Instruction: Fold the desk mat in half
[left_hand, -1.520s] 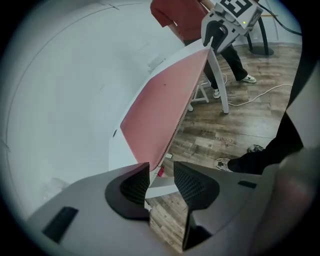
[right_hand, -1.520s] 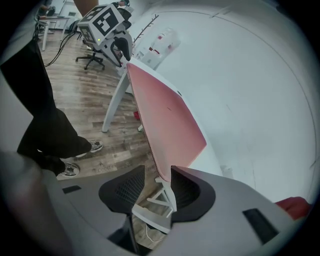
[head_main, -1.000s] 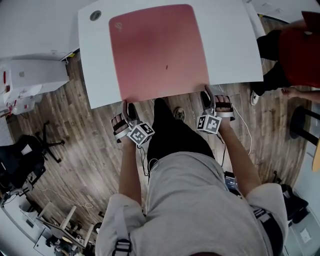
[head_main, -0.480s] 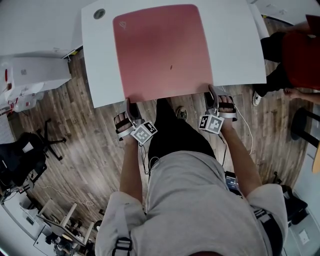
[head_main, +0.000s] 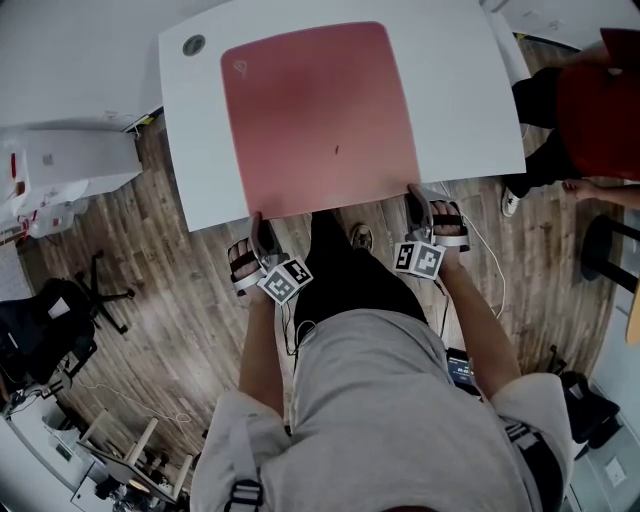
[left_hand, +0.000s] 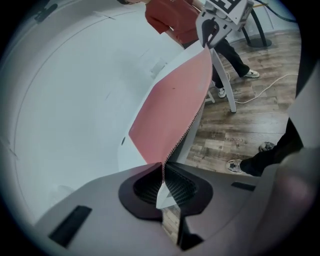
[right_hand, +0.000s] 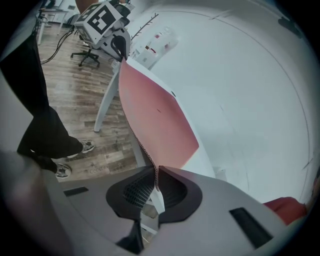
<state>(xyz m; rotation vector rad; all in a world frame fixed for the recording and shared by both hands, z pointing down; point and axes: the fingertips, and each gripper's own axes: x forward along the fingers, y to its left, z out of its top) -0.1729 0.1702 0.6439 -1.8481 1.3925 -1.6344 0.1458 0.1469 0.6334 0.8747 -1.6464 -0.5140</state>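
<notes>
left hand-held gripper (head_main: 257, 225) and right hand-held gripper (head_main: 415, 200) have each just closed their jaws on a near corner of the pink desk mat (head_main: 320, 115), pinching its stitched edge. the mat lies flat on the white bench (head_main: 460, 90), its near edge at the bench's lip. it looks thin, light and floppy, likely to sag between the grips. holding both near corners and carrying them evenly seems right.

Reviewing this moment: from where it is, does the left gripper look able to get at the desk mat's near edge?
Probably yes. The left gripper has just been closing its jaws on the near left corner of the desk mat at the edge of the table, with the mat between them. Nothing stands in the way.
</notes>
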